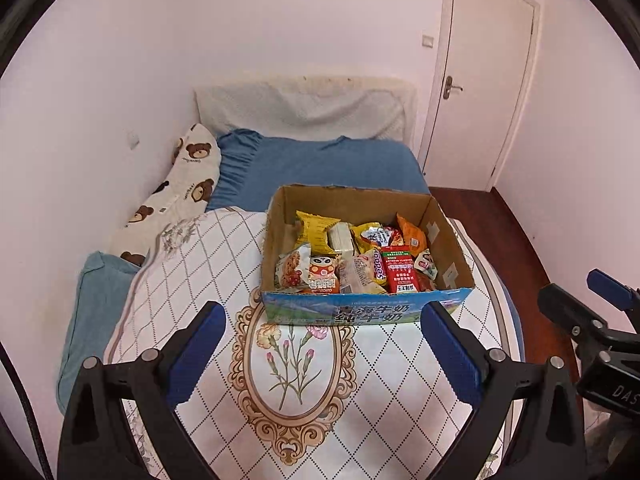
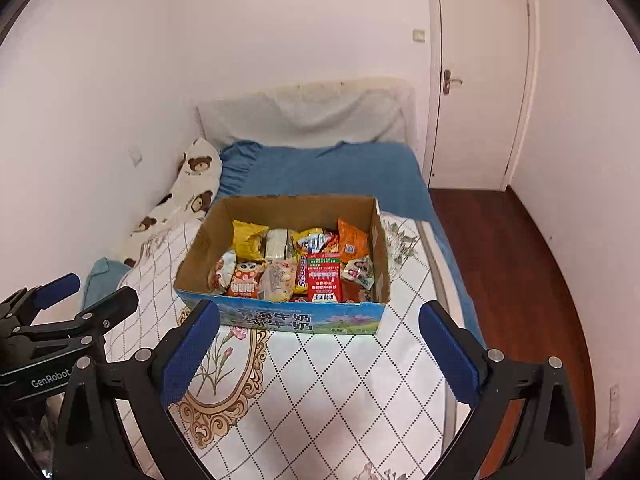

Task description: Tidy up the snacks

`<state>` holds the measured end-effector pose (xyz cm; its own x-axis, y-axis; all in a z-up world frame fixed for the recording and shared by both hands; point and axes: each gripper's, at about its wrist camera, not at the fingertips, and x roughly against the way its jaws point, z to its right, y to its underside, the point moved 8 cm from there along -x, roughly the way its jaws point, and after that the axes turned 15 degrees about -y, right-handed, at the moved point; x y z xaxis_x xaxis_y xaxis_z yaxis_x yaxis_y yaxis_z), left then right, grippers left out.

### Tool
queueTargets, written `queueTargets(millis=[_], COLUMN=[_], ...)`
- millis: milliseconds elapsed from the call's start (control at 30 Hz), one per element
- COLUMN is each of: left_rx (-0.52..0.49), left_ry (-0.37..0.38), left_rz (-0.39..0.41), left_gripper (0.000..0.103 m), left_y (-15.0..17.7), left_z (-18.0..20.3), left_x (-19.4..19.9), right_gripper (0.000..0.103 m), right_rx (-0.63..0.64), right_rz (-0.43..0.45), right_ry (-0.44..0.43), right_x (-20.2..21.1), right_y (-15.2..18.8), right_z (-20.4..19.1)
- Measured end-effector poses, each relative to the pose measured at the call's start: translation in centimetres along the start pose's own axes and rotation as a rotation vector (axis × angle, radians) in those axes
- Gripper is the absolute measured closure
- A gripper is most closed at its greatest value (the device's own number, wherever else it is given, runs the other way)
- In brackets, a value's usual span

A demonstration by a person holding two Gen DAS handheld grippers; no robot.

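Hovering wide-apart: left gripper (image 1: 322, 320), right gripper (image 2: 320, 322) | near box (image 1: 450, 236) front edge | nothing between fingers

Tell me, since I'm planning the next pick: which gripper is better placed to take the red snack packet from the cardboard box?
Probably the right gripper. The red snack packet sits toward the cardboard box's right side, centred between its open jaws; the left gripper, also open, sits further left.

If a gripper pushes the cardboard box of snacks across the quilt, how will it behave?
The cardboard box probably slides rather than tips: it is low and wide. Its thin open-top walls may flex. The soft quilt could bunch ahead of it.
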<state>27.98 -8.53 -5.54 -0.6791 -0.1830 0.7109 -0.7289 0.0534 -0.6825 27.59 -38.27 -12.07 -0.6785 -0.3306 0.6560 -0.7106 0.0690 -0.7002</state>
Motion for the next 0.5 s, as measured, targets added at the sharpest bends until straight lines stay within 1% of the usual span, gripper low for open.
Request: queueTargets(millis=[200,367,500], left_rx=[0.006,0.026,0.039], left_ry=[-0.006,0.005,-0.001], left_rz=[0.054,0.058,0.068], left_gripper=[0.003,0.003,0.003], left_y=[0.3,0.9,1.2], left_z=[-0.8,-1.1,-1.4], left_x=[3.1,4.5,5.2], right_gripper=[0.000,0.000,0.000], right_rx=[0.028,0.047,0.047], right_rz=[0.046,0.079,0.094], right_ry=[0.001,0.001,0.003], right_x=[3.6,6.0,7.3], right_y=[0.4,0.5,0.9], right_z=[-1.6,-2.6,-2.9])
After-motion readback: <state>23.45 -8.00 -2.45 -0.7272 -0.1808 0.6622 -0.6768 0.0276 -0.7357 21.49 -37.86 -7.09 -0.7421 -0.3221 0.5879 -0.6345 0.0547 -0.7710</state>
